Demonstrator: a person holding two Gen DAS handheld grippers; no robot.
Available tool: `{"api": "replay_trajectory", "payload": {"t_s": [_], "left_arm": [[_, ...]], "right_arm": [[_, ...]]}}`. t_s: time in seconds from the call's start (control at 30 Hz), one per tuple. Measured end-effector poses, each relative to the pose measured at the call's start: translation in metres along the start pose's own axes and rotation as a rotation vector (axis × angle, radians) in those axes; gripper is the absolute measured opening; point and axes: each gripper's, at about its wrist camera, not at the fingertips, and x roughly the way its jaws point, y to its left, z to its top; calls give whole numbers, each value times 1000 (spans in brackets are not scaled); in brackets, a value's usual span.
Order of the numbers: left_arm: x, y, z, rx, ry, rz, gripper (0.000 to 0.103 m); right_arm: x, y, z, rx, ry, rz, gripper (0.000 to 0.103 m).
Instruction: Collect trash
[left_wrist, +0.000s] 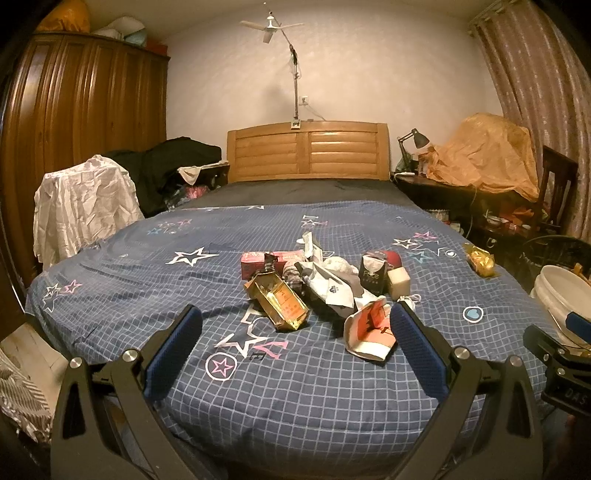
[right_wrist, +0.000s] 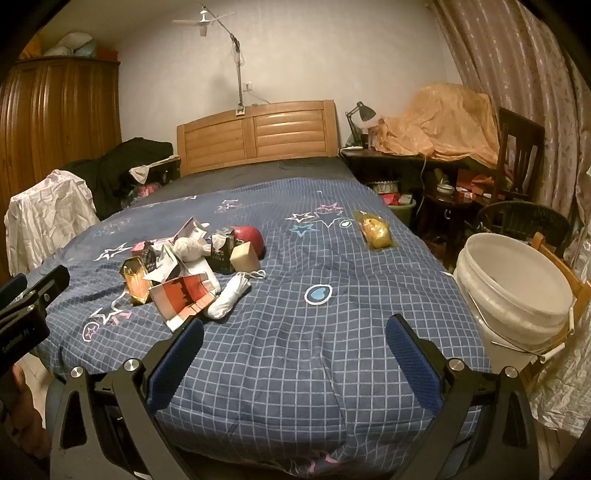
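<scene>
Gaping wide and empty, both the left gripper (left_wrist: 295, 332) and right gripper (right_wrist: 295, 338) hover over the bed's checked quilt (right_wrist: 332, 362); trash pile (left_wrist: 317, 288) mid-bed, white bucket (right_wrist: 517, 288) partly cut off bedside

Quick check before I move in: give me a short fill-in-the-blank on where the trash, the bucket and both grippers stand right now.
1. The trash pile lies on the ___.
2. The white bucket stands off the bed's ___ side.
3. The left gripper and right gripper both have their fingers ___.
4. The yellow packet lies ___ from the pile.

Missing words: bed; right; open; apart
</scene>
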Motion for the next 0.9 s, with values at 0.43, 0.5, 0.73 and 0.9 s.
{"api": "replay_trajectory", "payload": {"t_s": [0.43, 0.5, 0.73, 0.9], "left_arm": [[13, 9, 1, -48, 53, 48, 98], [18, 16, 1, -70, 62, 63, 98], [39, 42, -6, -94, 101, 131, 98], [57, 66, -14, -150, 151, 188, 98]], "right_arm": [[14, 6, 0, -7, 35, 37, 98], [18, 7, -1, -8, 45, 61, 98], [41, 17, 0, -13, 69, 174, 96], [64, 50, 0, -109, 113, 289, 71]]}}
